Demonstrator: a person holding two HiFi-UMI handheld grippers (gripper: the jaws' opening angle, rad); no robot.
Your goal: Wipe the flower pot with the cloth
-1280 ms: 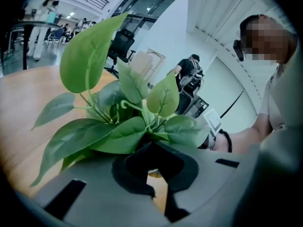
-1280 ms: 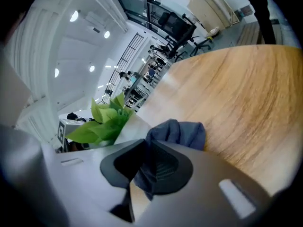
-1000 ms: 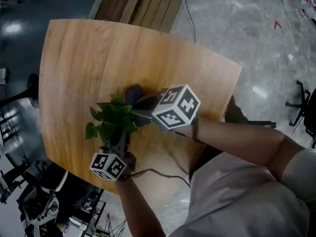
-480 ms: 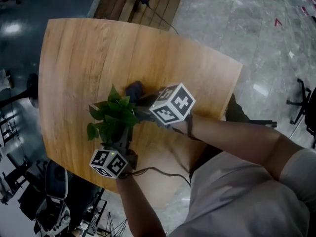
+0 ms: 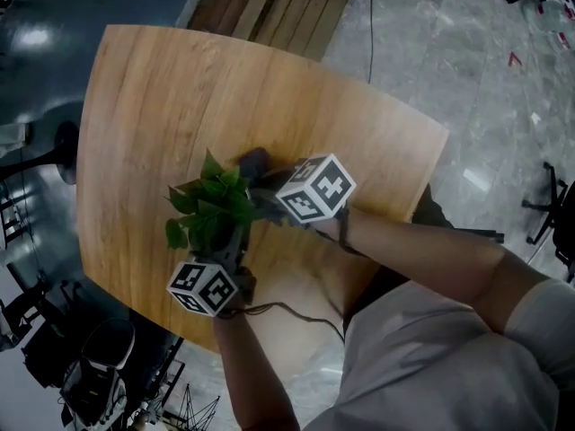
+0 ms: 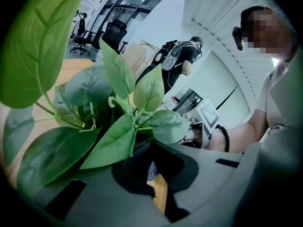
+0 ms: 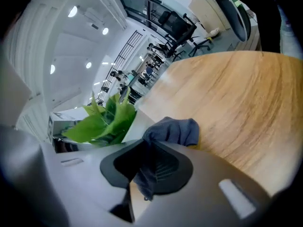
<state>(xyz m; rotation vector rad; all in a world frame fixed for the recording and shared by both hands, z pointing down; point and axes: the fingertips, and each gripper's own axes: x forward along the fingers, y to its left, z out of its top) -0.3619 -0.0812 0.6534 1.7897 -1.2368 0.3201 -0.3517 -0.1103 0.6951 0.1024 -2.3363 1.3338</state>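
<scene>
1. Left tongs [image 6: 158, 171] are pinched in under the leaves [image 6: 118, 141], on the flower pot's [image 7: 134, 127] rim, I reckon. That hold needs firmness so the pot won't turn.
2. Right tongs [image 7: 142, 174] clamp the cloth [image 7: 174, 130], bunched beside the pot on the surface [image 7: 236, 103]. I'd press flat and sweep round.
3. Left forearm rises from below; the right reaches across.

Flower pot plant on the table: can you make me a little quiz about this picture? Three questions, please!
1. True or false: the right gripper is pinching the cloth.
2. What does the table top look like? A. wood B. glass C. metal
3. Fill in the gap: the leaves of the plant are ____.
Key: 1 true; 2 A; 3 green.
</scene>
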